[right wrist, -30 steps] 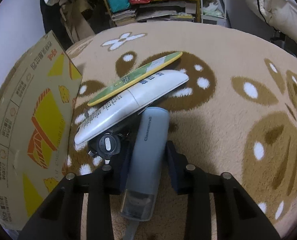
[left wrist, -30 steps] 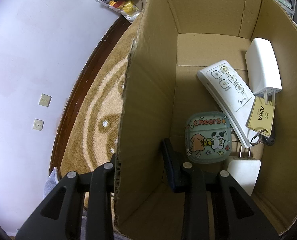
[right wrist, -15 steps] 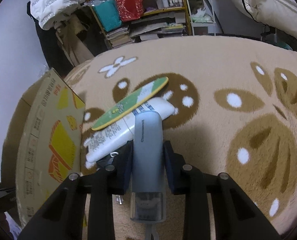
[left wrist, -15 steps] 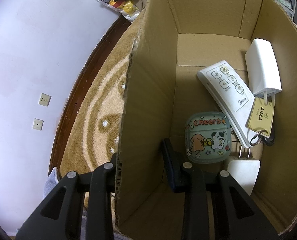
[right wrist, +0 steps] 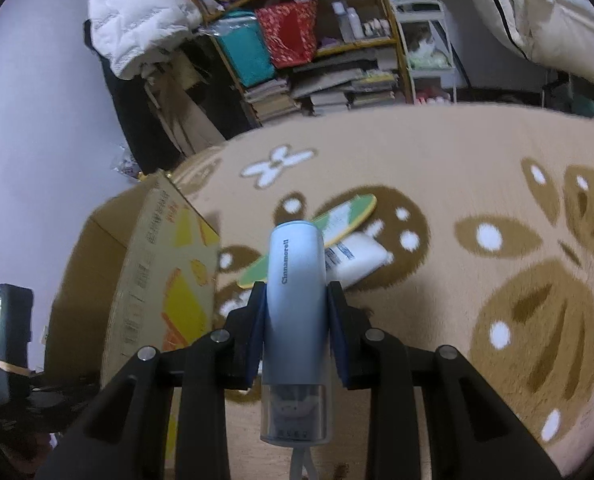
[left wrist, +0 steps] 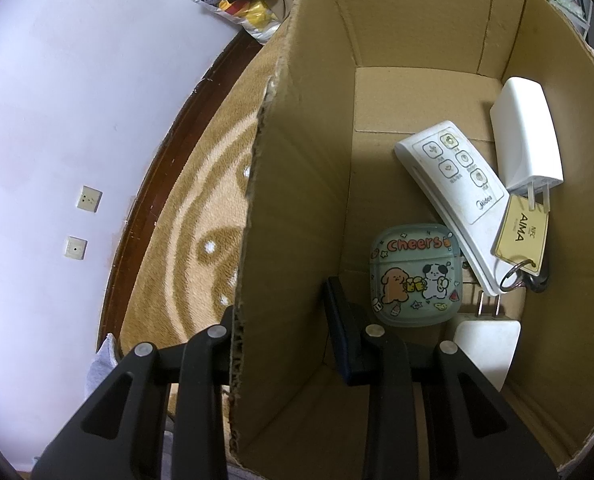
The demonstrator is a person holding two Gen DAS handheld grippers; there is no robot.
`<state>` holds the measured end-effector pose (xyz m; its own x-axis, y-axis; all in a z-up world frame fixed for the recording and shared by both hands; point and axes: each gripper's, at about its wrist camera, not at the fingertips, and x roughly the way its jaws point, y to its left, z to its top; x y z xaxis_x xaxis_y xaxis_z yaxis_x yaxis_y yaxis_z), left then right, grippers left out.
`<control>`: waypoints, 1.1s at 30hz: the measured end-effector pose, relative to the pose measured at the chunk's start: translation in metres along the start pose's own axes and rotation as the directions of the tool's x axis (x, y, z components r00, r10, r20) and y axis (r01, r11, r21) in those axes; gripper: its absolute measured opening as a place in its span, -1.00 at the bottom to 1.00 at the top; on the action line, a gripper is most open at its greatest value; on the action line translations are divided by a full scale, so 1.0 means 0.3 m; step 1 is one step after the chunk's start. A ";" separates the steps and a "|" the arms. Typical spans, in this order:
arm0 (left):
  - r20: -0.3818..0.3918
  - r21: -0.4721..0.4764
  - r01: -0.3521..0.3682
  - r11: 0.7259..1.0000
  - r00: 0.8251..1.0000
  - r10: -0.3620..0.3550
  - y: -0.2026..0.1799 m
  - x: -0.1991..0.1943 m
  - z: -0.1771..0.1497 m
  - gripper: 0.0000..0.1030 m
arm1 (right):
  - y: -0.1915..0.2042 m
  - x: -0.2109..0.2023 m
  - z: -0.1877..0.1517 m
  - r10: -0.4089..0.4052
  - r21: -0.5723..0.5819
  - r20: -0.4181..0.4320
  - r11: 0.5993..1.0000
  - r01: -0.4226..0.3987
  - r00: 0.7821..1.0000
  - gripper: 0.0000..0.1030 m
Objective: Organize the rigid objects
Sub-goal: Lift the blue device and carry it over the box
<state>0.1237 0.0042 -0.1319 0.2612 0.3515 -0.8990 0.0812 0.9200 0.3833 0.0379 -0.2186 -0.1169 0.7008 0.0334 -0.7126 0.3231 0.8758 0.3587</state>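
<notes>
One item has left the carpet [right wrist: 477, 168] since a second ago: the right gripper [right wrist: 297, 320] now holds the pale blue Cinnamoroll bottle [right wrist: 295, 300] aloft, pinched between both pads, clear cap nearest the camera. Beyond its tip lie a green-yellow board [right wrist: 337, 216] and white tube [right wrist: 361, 260]; open carpet spreads rightward. Unmoved, the left gripper [left wrist: 281, 320] clamps the cardboard box [left wrist: 297, 208] wall.

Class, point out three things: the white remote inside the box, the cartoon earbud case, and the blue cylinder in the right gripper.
white remote [left wrist: 453, 184]: left wrist view, button face.
cartoon earbud case [left wrist: 415, 276]: left wrist view, printed front.
blue cylinder [right wrist: 295, 300]: right wrist view, mid-body.
</notes>
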 end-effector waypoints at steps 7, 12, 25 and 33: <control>-0.001 -0.002 0.003 1.000 1.000 -0.003 0.005 0.002 0.001 -0.43 | 0.108 -0.043 0.010 0.054 -0.080 0.030 0.995 -0.051 0.998 -0.40; -0.002 -0.007 0.010 1.000 1.000 -0.010 0.011 0.003 0.003 -0.43 | 0.180 -0.069 0.007 0.110 -0.123 0.043 0.987 -0.104 0.993 -0.40; -0.002 -0.005 0.009 1.000 1.000 -0.009 0.014 0.000 0.005 -0.43 | 0.317 -0.069 -0.013 0.210 -0.184 0.028 0.962 -0.201 0.977 -0.40; -0.004 -0.011 0.016 1.000 1.000 -0.016 0.016 -0.004 0.013 -0.43 | 0.360 -0.033 -0.029 0.231 -0.190 -0.005 0.955 -0.227 0.973 -0.40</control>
<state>0.1274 0.0075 -0.1281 0.2556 0.3377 -0.9059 0.0745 0.9273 0.3667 0.0604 -0.1202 -0.0764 0.7535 0.2366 -0.6134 0.0282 0.9205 0.3897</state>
